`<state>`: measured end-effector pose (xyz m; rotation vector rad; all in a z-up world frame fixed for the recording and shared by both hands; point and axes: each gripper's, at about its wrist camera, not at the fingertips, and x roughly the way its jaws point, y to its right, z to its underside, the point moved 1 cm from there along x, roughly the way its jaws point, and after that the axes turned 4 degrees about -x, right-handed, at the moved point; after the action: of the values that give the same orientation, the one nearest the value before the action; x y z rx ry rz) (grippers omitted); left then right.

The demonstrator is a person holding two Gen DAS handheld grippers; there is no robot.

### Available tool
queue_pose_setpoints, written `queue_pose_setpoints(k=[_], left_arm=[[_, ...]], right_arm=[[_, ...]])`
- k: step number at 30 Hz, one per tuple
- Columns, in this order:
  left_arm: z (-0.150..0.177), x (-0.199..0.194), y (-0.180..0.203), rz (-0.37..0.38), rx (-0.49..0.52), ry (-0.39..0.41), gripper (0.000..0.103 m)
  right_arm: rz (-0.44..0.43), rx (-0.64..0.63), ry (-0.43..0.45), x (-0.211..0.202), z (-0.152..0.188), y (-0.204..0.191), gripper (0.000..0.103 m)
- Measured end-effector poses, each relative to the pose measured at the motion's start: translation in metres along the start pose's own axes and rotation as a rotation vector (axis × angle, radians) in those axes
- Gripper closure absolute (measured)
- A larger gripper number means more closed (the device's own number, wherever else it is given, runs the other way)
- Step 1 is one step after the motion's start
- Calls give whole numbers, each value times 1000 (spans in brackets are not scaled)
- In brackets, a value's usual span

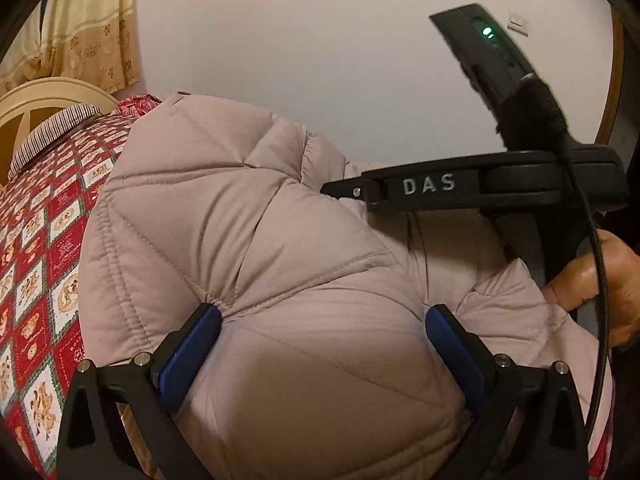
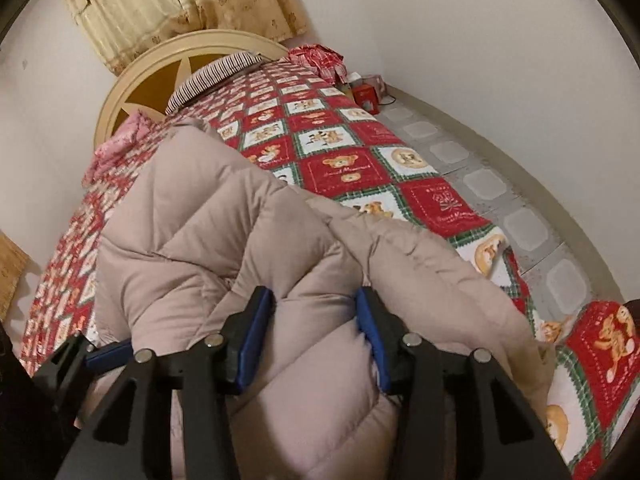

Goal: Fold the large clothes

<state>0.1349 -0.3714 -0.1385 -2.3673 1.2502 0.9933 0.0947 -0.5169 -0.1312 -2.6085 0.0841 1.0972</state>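
A puffy pale pink quilted jacket (image 1: 240, 216) lies bunched on the bed and also fills the right wrist view (image 2: 208, 220). My left gripper (image 1: 322, 320) has its blue-padded jaws wide around a thick fold of the jacket, and the padding bulges between them. My right gripper (image 2: 316, 308) clamps a narrower fold of the jacket between its blue pads. The right gripper's black body marked DAS (image 1: 472, 188) shows in the left wrist view, held by a hand (image 1: 600, 280) to the right of the jacket.
The bed has a red, white and green teddy-bear quilt (image 2: 348, 168), a cream headboard (image 2: 132, 76) and a striped pillow (image 2: 212, 72). A tiled floor (image 2: 512, 200) runs along the bed's right side by the wall. Curtains (image 2: 160, 0) hang behind the headboard.
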Motion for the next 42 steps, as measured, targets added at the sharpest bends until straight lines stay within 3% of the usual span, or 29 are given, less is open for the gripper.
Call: queue_pose_setpoints(k=[4,8,12,14,20,24,26,33,42], left_arm=[[1,-4,5,-14,18,3,1],[3,-11,13,-31,12,33,1],[2,-18,15,-62,12,43,1],[0,-27,18,-78,-10,25,1],[9,-76,31,-144,-39,32,1],[21,-108,33,-164,-80,50,1],[27,-120,34,-175,-95,51,1],[43,-163,42,-213,-103,94,1],[46,-213,51,-318,-58,213,1]], right_arm=[[-14,43,61,-27,5,3,52],[6,108,160,-87,31,2,45],[127,127,179,-146,78,-6,36],[218,144,161,-165,102,-9,25],[428,178,125,-198,154,-17,19],[429,184,125,-208,158,-26,16],[416,195,141,-211,153,-32,10],[385,127,196,-229,155,-71,9],[464,-64,395,-257,146,-130,4]])
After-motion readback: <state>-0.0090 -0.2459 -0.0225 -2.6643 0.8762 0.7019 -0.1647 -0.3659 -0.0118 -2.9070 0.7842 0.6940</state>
